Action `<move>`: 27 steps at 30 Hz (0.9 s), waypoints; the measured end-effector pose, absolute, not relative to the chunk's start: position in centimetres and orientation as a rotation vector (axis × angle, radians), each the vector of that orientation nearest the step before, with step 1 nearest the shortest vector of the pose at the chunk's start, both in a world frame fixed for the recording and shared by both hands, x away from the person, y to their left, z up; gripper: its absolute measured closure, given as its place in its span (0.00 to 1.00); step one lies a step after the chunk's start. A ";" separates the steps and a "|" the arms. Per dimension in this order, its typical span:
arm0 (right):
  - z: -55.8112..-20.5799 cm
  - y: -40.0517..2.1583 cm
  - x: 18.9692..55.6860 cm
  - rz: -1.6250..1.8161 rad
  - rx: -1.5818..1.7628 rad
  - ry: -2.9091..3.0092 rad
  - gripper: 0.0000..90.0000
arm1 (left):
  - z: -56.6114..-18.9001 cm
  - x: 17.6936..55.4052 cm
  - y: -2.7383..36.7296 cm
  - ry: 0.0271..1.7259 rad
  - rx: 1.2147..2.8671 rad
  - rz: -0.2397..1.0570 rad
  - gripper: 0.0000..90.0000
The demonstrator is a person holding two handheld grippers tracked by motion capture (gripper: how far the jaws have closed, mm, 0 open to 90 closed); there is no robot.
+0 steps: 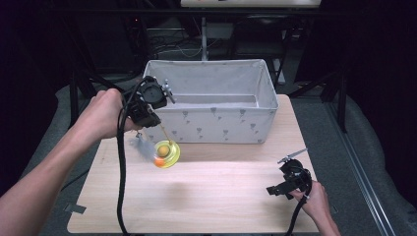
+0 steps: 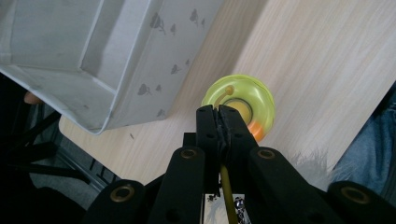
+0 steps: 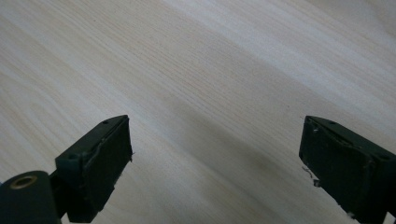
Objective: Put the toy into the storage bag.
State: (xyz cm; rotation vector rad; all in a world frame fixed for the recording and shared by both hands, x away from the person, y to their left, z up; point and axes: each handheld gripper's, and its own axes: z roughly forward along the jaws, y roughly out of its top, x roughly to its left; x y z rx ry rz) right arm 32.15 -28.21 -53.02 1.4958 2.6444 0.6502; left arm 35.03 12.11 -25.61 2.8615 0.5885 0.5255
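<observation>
The left gripper [image 1: 142, 132] was held up above the desk [image 1: 206, 196], just in front of the near left corner of the white fabric bin [image 1: 216, 123], with its fingers pressed together on a thin yellowish stick [image 1: 164, 132]. In the left gripper view that stick [image 2: 227, 186] ran up between the closed fingers [image 2: 208, 126], which pinched it tight with no gap showing. Beyond the fingertips hung the toy the stick belonged to, a translucent yellow-green disc [image 1: 167, 153] with an orange ball [image 1: 159, 162] at its rim, blurred in the high view and lying below and slightly right of the fingers, clear of the desk top as far as could be told. A tuft of grey-white feathers [image 1: 142, 146] sat just under the fingers, to the left of the disc. In the left gripper view the disc [image 2: 239, 105] showed directly past the fingertips, with the bin's printed wall [image 2: 154, 70] off to their left. Well to the right, at the near right part of the desk, the right gripper [image 1: 282, 184] rested low in the other hand [image 1: 314, 196]. Its fingers [image 3: 100, 158] stood wide apart, with bare wood grain between them and nothing held.
</observation>
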 end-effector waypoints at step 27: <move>-53.0 -28.2 32.2 0.667 1.499 2.644 0.10 | -20.2 36.1 12.7 0.633 2.824 0.645 0.98</move>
